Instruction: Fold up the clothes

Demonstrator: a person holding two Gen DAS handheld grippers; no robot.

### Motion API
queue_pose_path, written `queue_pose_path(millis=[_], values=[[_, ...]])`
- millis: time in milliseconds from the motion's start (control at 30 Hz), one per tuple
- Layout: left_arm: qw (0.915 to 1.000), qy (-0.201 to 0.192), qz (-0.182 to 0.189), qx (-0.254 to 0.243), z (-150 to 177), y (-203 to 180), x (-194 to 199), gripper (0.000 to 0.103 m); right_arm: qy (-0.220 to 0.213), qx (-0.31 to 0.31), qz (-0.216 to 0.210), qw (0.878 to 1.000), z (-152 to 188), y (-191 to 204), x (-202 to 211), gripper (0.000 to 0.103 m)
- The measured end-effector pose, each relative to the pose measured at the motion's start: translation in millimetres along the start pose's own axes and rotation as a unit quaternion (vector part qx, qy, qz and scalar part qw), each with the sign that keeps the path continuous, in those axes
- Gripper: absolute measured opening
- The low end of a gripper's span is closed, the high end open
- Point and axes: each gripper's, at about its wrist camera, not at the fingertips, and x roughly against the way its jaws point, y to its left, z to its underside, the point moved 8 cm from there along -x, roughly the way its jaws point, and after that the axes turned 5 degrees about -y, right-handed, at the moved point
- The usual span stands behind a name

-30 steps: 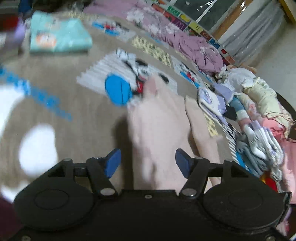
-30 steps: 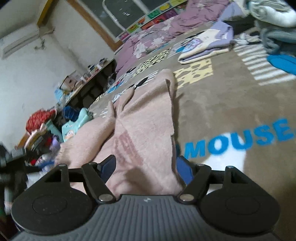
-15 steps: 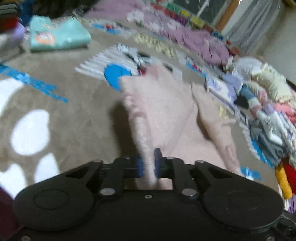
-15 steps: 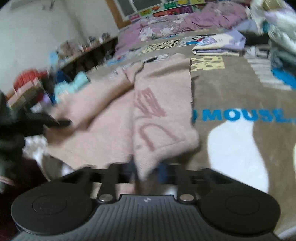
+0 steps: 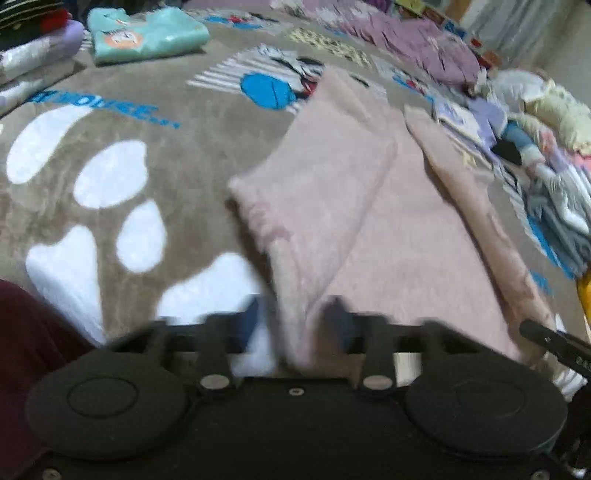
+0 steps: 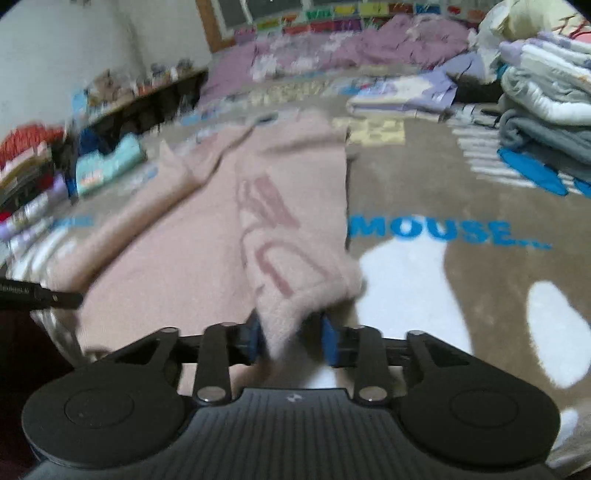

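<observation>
A: Item one, left gripper (image 5: 293, 325). State of the jaws?

B: Parted, with a gap on either side of the cloth. A fold of the pink garment (image 5: 369, 221) hangs between the blue pads (image 5: 248, 322), but the view is blurred; I judge it released or nearly so, not clamped.

A: Item two, right gripper (image 6: 291, 338).

B: Jaws also apart. The pink garment's (image 6: 229, 236) near corner, the part with darker pink lettering, drapes down between the pads (image 6: 330, 341). It touches the left pad at most; no firm pinch is visible.

A: Item three, the garment itself. Position?

B: Spread flat on the brown printed blanket (image 5: 122, 122), lengthwise away from both cameras. Each long side is turned inward over the middle, so two flaps lie on top.

A: Surroundings?

B: A folded teal shirt (image 5: 147, 33) far left; a stack of folded items (image 6: 33, 199) beside it; an unsorted heap of clothes (image 6: 543, 107) to the right.

A: Progress?

B: By my reading, the side folds on this piece are done or just being set down. Left to do: fold it across its length, place it with the stack, then work through the heap, which looks largely untouched.
</observation>
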Motion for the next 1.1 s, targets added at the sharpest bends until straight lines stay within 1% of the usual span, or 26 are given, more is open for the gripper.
queue_pose_path(millis=[33, 67, 100, 167, 200, 233, 300, 333, 367, 400, 433, 467, 500, 567, 667, 733, 800, 933, 1100], values=[[1.0, -0.005, -0.005, -0.003, 0.2, 0.4, -1.8, 0.013, 0.0, 0.002, -0.002, 1.0, 0.8, 1.7, -1.2, 0.038], [0.9999, -0.01, -0.009, -0.006, 0.4, 0.8, -3.6, 0.008, 0.005, 0.007, -0.003, 1.0, 3.6, 2.5, -4.1, 0.031], [0.9998, -0.015, -0.01, -0.006, 0.3, 0.7, -2.3, 0.007, 0.008, 0.007, -0.003, 1.0, 5.4, 1.3, -5.6, 0.017], [0.9997, -0.025, -0.006, -0.001, -1.2, -1.6, 9.5, 0.007, -0.01, 0.0, 0.001, 1.0, 0.7, -1.6, 3.2, 0.017], [0.9997, -0.022, -0.008, -0.005, -0.3, -3.6, 11.8, 0.007, -0.019, -0.003, 0.005, 1.0, -2.2, -3.4, 6.9, 0.017], [0.9999, -0.007, -0.009, -0.007, 4.2, -4.4, 7.3, 0.006, -0.011, -0.009, 0.008, 1.0, 0.3, -6.6, 4.6, 0.017], [0.9996, 0.023, -0.01, -0.01, 13.3, -5.9, -1.6, 0.007, 0.027, -0.027, 0.004, 0.999, 13.0, -12.7, -7.0, 0.018], [0.9994, 0.032, -0.008, -0.008, 16.2, -5.4, -3.6, 0.009, 0.031, -0.029, -0.004, 0.999, 14.9, -11.8, -7.8, 0.019], [0.9996, 0.03, -0.003, 0.002, 15.2, -3.1, -0.6, 0.011, 0.024, -0.028, -0.011, 0.999, 13.6, -9.8, -4.7, 0.022], [0.9996, 0.026, 0.002, 0.013, 12.0, -0.8, 4.5, 0.024, 0.011, -0.032, -0.022, 0.999, 9.2, -8.4, 0.9, 0.03], [0.9994, 0.018, 0.007, 0.028, 7.3, 2.4, 11.2, 0.045, -0.006, -0.047, -0.036, 0.998, 3.3, -9.7, 8.5, 0.039], [0.9989, 0.003, 0.012, 0.045, 1.1, 6.5, 19.5, 0.052, -0.022, -0.067, -0.051, 0.996, -2.1, -12.9, 16.6, 0.059], [0.9983, -0.01, 0.014, 0.055, -4.7, 10.3, 27.0, 0.054, -0.035, -0.09, -0.064, 0.993, -5.7, -17.9, 22.8, 0.07], [0.9965, -0.031, 0.015, 0.076, -15.4, 20.5, 38.3, 0.054, -0.052, -0.137, -0.084, 0.986, -9.2, -31.9, 29.9, 0.07], [0.9924, -0.052, 0.024, 0.109, -28.0, 34.0, 45.9, 0.054, -0.081, -0.193, -0.07, 0.975, -16.0, -57.1, 31.7, 0.069], [0.9923, -0.055, 0.024, 0.108, -33.6, 37.1, 44.2, 0.054, -0.1, -0.209, -0.068, 0.97, -21.4, -67.8, 32.6, 0.069], [0.9933, -0.057, 0.031, 0.095, -39.8, 33.7, 38.4, 0.054, -0.111, -0.21, -0.067, 0.969, -25.7, -72.8, 29.6, 0.069], [0.9957, -0.065, 0.04, 0.052, -56.9, 22.2, 23.6, 0.054, -0.123, -0.203, -0.064, 0.969, -37.6, -82.9, 12.6, 0.069], [0.9969, -0.061, 0.046, 0.017, -81.6, 13.0, -9.0, 0.054, -0.129, -0.163, -0.058, 0.977, -55.0, -83.4, -10.8, 0.07]])
